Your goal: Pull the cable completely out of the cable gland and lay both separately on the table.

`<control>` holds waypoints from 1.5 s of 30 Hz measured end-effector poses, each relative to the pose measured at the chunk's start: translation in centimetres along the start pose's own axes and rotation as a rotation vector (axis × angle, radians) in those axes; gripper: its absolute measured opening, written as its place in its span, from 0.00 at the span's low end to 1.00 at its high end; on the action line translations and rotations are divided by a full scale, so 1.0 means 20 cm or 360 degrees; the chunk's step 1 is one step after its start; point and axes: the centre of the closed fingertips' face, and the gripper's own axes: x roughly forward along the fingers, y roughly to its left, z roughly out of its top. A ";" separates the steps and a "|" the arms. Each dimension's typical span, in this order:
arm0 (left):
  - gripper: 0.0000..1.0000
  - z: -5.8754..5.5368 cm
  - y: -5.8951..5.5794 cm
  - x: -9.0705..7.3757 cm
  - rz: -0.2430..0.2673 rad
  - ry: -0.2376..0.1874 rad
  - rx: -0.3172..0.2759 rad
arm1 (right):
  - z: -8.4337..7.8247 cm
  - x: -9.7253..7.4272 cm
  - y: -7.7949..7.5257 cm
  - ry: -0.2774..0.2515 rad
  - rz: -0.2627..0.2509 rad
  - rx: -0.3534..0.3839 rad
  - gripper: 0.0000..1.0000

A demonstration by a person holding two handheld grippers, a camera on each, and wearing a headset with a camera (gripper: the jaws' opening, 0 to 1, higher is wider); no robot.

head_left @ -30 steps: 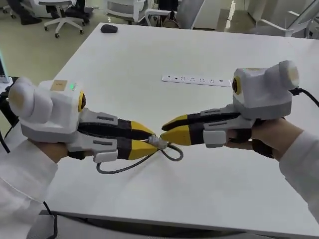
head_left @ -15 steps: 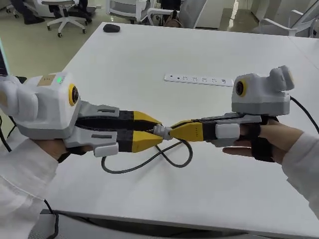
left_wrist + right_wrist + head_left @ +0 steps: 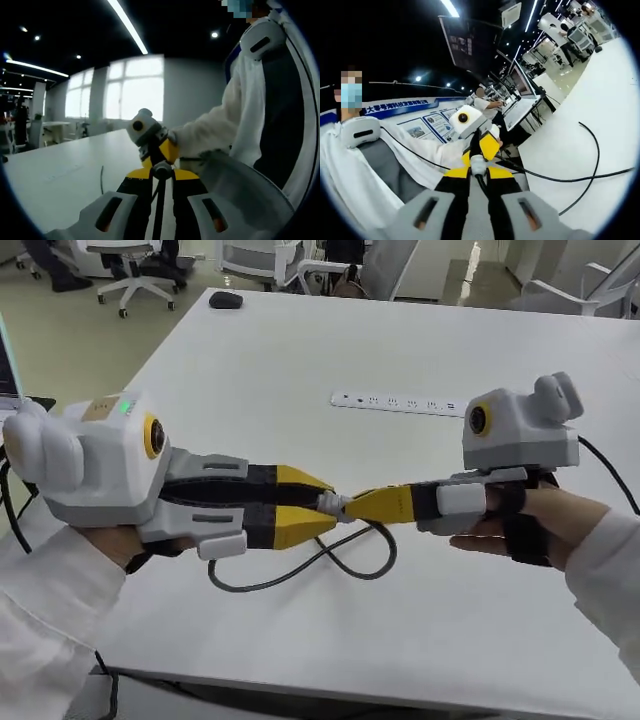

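The pull is under way: left tongs point(image 3: 322, 507) clench the cable gland point(image 3: 333, 503) and right tongs point(image 3: 352, 508) clench the cable point(image 3: 386, 558) just beside it above the worktop point(image 3: 300, 360), so the next move likely calls for drawing them apart.

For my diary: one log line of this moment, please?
left gripper: on gland | right gripper: on cable | cable: inside gland

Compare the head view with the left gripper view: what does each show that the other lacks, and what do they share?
Head view adds: the power strip, the mouse, the loop of cable on the table, and the left hand-held gripper seen from outside. Left gripper view adds: bright windows, a ceiling light strip and the person's white sleeve. Shared: the cable gland between the left jaws, the right hand-held gripper meeting it, and the same table.
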 end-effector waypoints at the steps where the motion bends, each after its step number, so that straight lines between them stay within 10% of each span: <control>1: 0.15 -0.01 0.00 0.00 -0.0002 0.0005 -0.0027 | -0.01 0.01 0.00 0.0031 -0.0032 -0.0012 0.10; 12: 0.08 -0.04 -0.02 -0.01 -0.0026 -0.0033 -0.0329 | 0.02 0.01 0.04 0.0197 -0.0281 -0.0377 0.09; 13: 0.03 0.00 0.04 -0.01 0.0058 -0.0133 -0.0311 | 0.02 -0.02 0.03 0.0244 -0.0351 -0.0327 0.09; 15: 0.03 0.02 -0.05 -0.01 -0.0048 -0.0092 -0.0069 | 0.05 -0.02 0.11 0.0231 -0.0253 -0.0289 0.09; 20: 0.07 0.04 -0.03 0.04 0.0024 -0.0055 -0.0085 | 0.06 -0.06 0.08 0.0258 -0.0327 -0.0291 0.09; 24: 0.29 0.11 -0.05 0.08 -0.0016 -0.0100 -0.0067 | 0.06 -0.07 0.07 0.0279 -0.0353 -0.0299 0.10; 35: 0.16 0.07 -0.01 0.07 -0.0064 -0.0024 -0.0336 | 0.03 -0.05 0.07 0.0448 -0.0377 -0.0457 0.10; 45: 0.13 0.09 -0.01 0.02 -0.0018 -0.0083 -0.0265 | 0.05 -0.01 0.07 0.0261 -0.0273 -0.0597 0.12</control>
